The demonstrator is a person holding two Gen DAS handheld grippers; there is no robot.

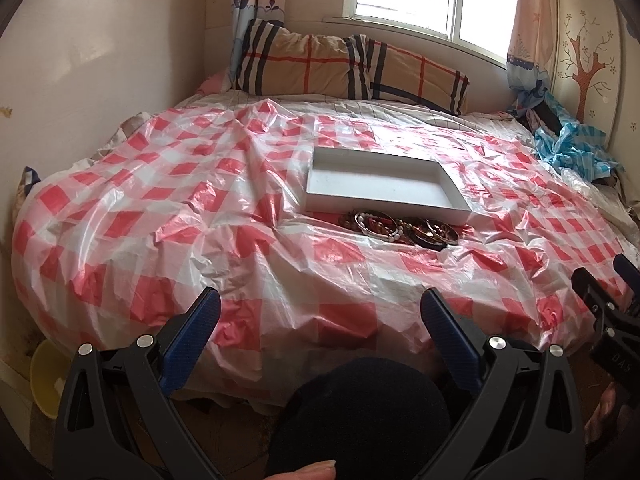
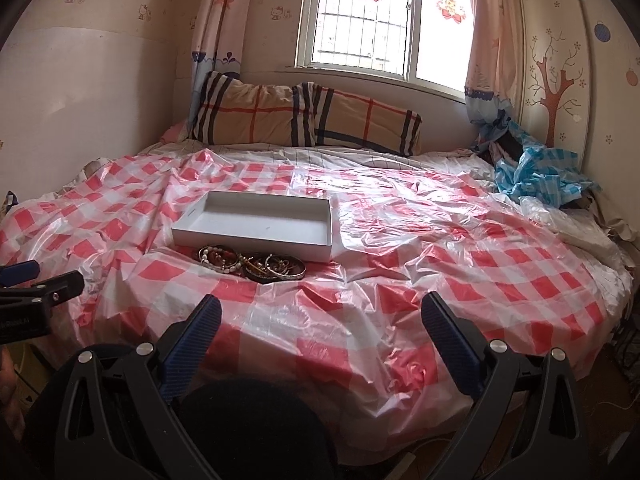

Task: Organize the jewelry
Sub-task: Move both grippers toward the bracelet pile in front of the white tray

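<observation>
A heap of bracelets and bangles (image 1: 400,230) lies on the red-and-white checked plastic sheet (image 1: 160,216), touching the near wall of an empty white shallow tray (image 1: 384,204). In the right wrist view the heap (image 2: 252,266) lies left of centre, in front of the tray (image 2: 256,246). My left gripper (image 1: 320,304) is open and empty, hovering over the bed's near edge, well short of the heap. My right gripper (image 2: 320,308) is open and empty, to the right of the heap. Each gripper shows at the edge of the other's view.
The sheet covers a bed. Plaid pillows (image 1: 348,66) lie at the head under a window. Crumpled blue checked plastic (image 1: 572,148) lies at the far right by a wardrobe. A yellow bowl (image 1: 44,380) sits on the floor at the left. A dark knee (image 1: 360,412) is below.
</observation>
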